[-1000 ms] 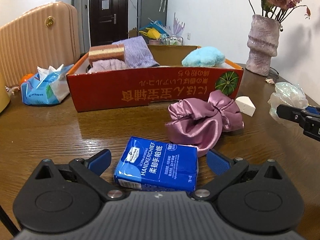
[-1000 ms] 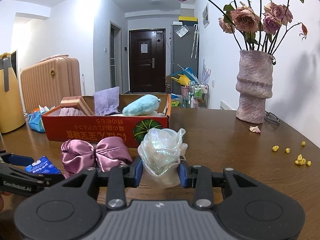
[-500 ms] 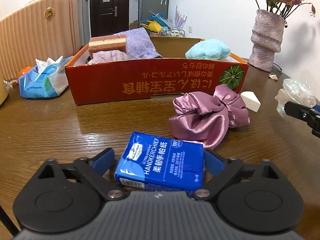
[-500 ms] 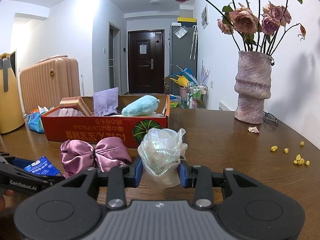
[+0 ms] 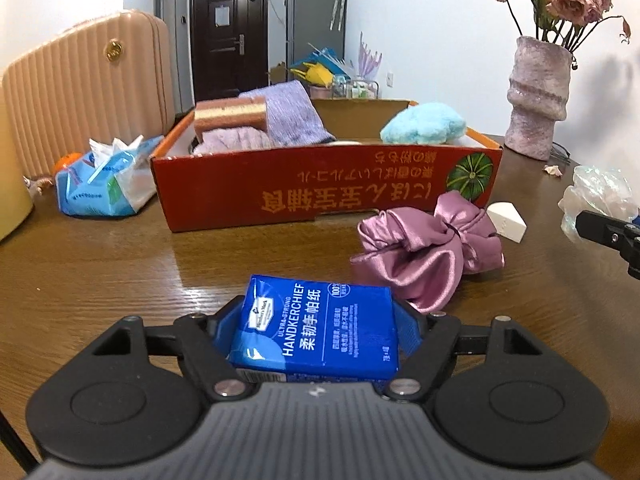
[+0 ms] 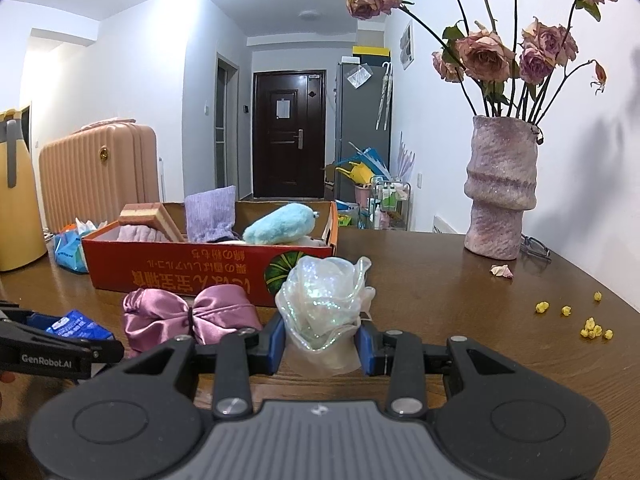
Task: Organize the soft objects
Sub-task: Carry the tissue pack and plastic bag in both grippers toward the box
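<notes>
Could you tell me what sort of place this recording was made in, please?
Most likely a lived-in flat: a brown wooden dining table with a textured pink vase of dried roses, a ribbed beige hard-shell suitcase, and a dark front door down the hallway.

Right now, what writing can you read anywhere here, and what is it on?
"ULTRA-STRONG HANDKERCHIEF": blue tissue pack; its Chinese characters and fine print are too small to read.
"GenRobot.AI": left gripper.
Orange characters, upside down: red box; unreadable.
Note on door: blurred.

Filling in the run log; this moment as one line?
left gripper: closing on tissue pack | right gripper: holds iridescent scrunchie | box: waiting
</notes>
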